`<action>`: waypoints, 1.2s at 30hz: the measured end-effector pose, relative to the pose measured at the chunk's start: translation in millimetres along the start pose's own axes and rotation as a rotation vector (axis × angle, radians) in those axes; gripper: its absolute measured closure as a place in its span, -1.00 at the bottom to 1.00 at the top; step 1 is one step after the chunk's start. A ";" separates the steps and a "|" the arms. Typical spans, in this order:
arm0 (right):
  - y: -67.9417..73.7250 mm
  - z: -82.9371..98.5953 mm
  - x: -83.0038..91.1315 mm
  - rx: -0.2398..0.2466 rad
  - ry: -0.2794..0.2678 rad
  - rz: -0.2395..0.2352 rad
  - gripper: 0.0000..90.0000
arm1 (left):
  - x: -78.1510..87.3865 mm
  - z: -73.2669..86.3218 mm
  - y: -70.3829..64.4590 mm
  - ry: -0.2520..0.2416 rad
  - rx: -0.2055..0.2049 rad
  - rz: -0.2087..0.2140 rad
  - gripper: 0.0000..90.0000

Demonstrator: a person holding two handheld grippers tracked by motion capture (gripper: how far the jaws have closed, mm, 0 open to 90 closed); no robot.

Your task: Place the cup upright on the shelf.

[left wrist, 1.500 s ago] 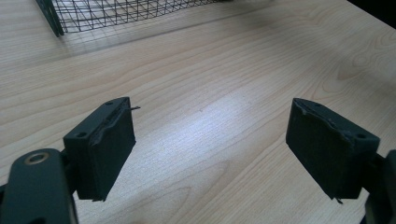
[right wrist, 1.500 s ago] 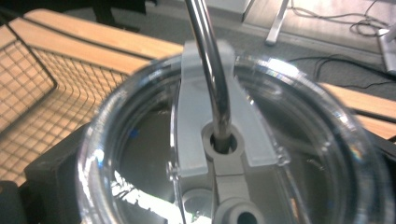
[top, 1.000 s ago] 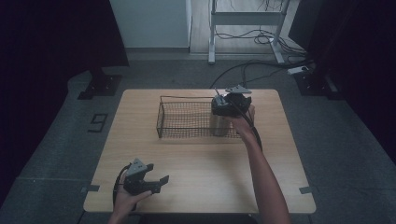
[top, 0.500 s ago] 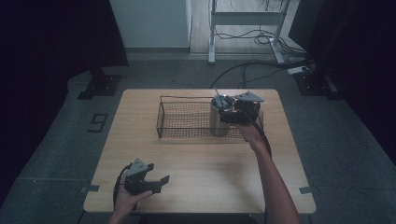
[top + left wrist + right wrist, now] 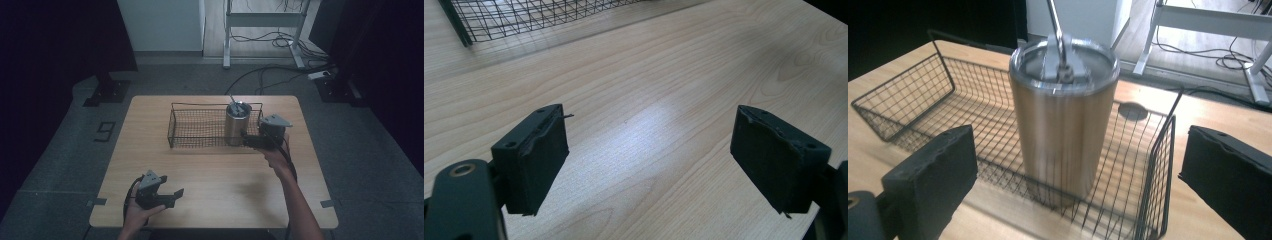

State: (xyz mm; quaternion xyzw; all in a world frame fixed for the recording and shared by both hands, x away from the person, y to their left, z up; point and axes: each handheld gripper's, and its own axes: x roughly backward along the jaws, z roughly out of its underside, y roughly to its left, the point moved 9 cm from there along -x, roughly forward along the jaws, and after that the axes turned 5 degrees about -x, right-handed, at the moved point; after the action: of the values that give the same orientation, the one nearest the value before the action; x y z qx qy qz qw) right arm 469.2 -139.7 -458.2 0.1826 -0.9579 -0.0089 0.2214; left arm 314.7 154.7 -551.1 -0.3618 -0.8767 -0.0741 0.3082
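Note:
A steel tumbler (image 5: 237, 123) with a lid and a metal straw stands upright in the right end of a black wire basket (image 5: 200, 127). My right gripper (image 5: 250, 141) hovers just outside the basket's near right corner, open and holding nothing. In the right gripper view the tumbler (image 5: 1063, 120) stands behind the basket's mesh (image 5: 908, 95), and the right gripper (image 5: 1080, 152) has its jaws spread wide, clear of it. Low over the table's near left part, my left gripper (image 5: 170, 196) is open. Bare wood lies under the left gripper (image 5: 649, 145).
The basket sits at the back middle of the wooden table (image 5: 215, 175); one corner of the basket (image 5: 524, 15) is seen from the left gripper. Beyond the table, cables (image 5: 280, 40) and a metal stand (image 5: 260, 20) are on the floor.
My right gripper has drawn back from over the tumbler, toward the person and to the right, outside the basket. The tumbler stays upright in the basket. The left gripper has not moved.

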 end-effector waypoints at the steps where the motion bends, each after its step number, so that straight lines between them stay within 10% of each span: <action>1: 0.2 4.2 2.1 -0.003 0.002 0.000 -0.96 | -0.3 0.0 0.1 0.000 0.001 0.001 -0.65; 26: 19.6 112.2 43.6 0.002 0.056 -0.034 -0.83 | -6.3 1.2 -4.0 0.015 -0.013 0.006 -0.65; 36: 20.4 115.5 42.7 0.019 0.058 -0.028 -0.82 | -6.1 1.6 -3.3 0.016 -0.013 0.002 -0.65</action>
State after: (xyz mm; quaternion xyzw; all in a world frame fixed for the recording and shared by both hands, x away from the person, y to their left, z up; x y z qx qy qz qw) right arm 377.2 -143.2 -542.4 0.1985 -0.9484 0.0024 0.2472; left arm 315.1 149.3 -555.7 -0.3641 -0.8734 -0.0824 0.3129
